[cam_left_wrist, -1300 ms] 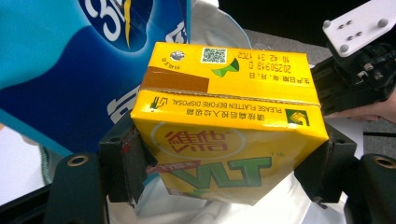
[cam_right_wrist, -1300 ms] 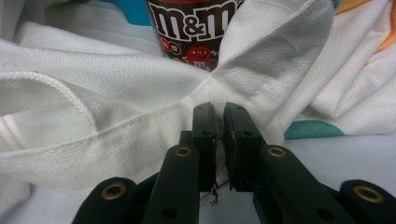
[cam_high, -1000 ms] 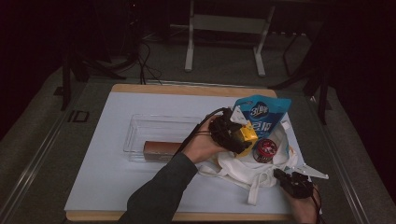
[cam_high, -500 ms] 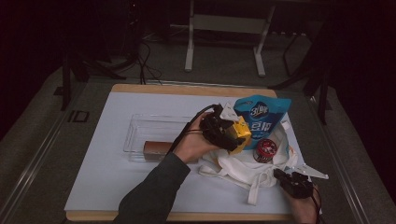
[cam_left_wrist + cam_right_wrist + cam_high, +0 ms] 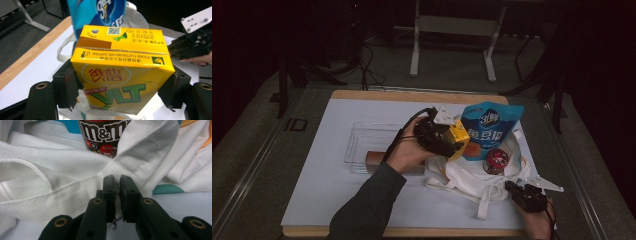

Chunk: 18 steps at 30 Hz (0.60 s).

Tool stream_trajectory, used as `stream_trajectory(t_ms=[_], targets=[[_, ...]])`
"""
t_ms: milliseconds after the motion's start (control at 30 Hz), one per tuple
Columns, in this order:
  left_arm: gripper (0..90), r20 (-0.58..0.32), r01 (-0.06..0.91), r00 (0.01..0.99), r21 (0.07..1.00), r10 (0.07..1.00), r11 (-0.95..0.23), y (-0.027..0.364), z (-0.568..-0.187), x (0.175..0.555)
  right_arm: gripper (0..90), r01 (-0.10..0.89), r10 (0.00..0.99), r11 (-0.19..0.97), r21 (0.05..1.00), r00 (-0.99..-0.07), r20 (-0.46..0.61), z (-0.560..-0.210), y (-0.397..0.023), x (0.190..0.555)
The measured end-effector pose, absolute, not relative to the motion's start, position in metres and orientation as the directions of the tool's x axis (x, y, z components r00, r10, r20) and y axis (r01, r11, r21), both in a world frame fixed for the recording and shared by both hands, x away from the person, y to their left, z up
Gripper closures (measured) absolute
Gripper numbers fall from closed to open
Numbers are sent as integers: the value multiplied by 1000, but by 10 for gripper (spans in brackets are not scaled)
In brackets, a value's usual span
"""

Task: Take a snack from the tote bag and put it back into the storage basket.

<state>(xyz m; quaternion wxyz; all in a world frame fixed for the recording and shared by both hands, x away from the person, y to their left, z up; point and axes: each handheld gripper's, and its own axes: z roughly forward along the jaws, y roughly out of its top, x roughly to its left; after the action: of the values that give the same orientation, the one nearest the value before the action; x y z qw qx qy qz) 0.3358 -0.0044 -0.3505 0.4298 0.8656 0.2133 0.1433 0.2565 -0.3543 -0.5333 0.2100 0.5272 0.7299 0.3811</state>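
- Yellow cardboard drink carton (image 5: 120,72): my left gripper (image 5: 443,138) clamps its fingers on it, lifted above the white cloth tote bag (image 5: 472,175).
- I judge it could snag the blue snack pouch (image 5: 489,129).
- My right gripper (image 5: 117,192) pinches the bag's hem; it might slip free.

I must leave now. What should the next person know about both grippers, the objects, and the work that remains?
Left gripper: shut on the yellow drink carton, held above the white tote bag.
Right gripper: jaws pinched on the bag's edge, near the front of the table.
In or on the bag: blue snack pouch, M&M's can.
In the clear tray: a brown bar.
Likely left: place the carton, then handle the bar.
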Motion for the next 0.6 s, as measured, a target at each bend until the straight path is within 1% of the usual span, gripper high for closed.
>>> stream_trajectory(t_ms=[433,467,600], targets=[[285,61,282,837,803,543,-525,15,-353,340,826,609,929,151,778,-356,98,-533,-354,257],[285,76,282,830,798,553,-533,17,-354,340,826,610,929,151,778,-356,98,-533,-354,256],[285,76,291,821,796,565,-530,23,-354,341,826,609,930,151,779,-356,98,-533,-354,256]])
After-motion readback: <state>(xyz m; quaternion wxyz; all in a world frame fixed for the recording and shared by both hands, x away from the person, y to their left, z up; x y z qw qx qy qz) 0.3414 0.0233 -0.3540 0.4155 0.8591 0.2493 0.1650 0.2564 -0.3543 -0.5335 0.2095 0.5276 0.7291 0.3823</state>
